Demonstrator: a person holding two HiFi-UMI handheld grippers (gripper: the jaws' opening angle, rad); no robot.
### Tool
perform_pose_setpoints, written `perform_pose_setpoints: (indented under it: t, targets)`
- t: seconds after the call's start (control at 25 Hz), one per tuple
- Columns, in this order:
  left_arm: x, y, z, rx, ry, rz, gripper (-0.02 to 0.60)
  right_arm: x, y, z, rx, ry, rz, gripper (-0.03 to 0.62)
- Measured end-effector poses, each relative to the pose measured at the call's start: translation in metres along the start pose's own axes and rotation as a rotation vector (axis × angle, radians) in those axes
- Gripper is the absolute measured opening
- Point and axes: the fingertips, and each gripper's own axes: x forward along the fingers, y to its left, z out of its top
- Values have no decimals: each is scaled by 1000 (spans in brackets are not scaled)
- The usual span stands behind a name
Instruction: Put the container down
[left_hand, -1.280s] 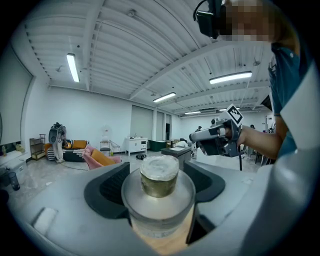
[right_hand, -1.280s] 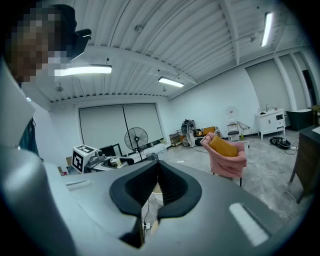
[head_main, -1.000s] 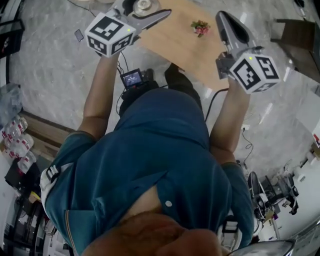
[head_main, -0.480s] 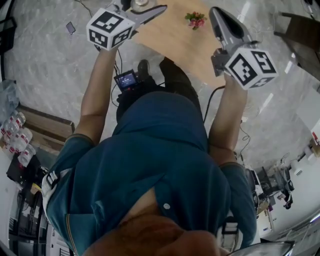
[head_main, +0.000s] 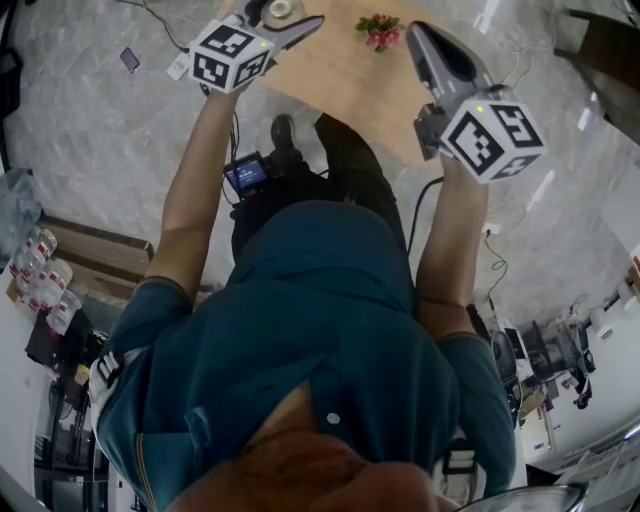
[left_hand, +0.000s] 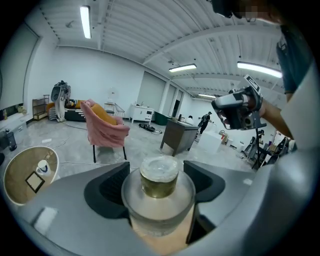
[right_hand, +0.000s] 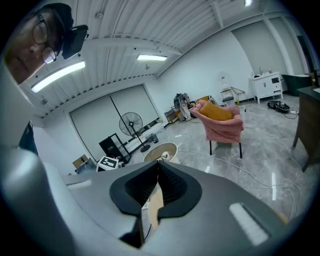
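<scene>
— The tongs?
— The left gripper (left_hand: 159, 182) is clamped on the container (left_hand: 159, 175), a clear jar with a pale lid, at the left corner of the wooden table (head_main: 350, 75). The right gripper (right_hand: 156, 186) is pressed together on nothing.
— What's nearby?
— Flowers (head_main: 378, 30) sit on the table between the two grippers, touching neither.
— And the gripper views?
— Only they show the room: a pink-draped chair (left_hand: 104, 127) and a standing fan (right_hand: 131, 122).
</scene>
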Motion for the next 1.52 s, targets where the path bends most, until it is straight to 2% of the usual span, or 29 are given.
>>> perform_pose_setpoints:
  t: [0.36, 0.72, 1.28, 1.52]
  targets:
    - [61, 21, -77, -56, 126, -8, 336, 6, -40, -40, 83, 43, -33, 11]
    - [109, 45, -160, -93, 254, -7, 336, 8, -58, -68, 138, 91, -74, 11]
    - [158, 61, -283, -133, 433, -17, 336, 16, -81, -122, 197, 173, -113, 11]
    - [165, 65, -307, -126, 497, -11, 336, 21, -85, -127, 204, 195, -115, 11]
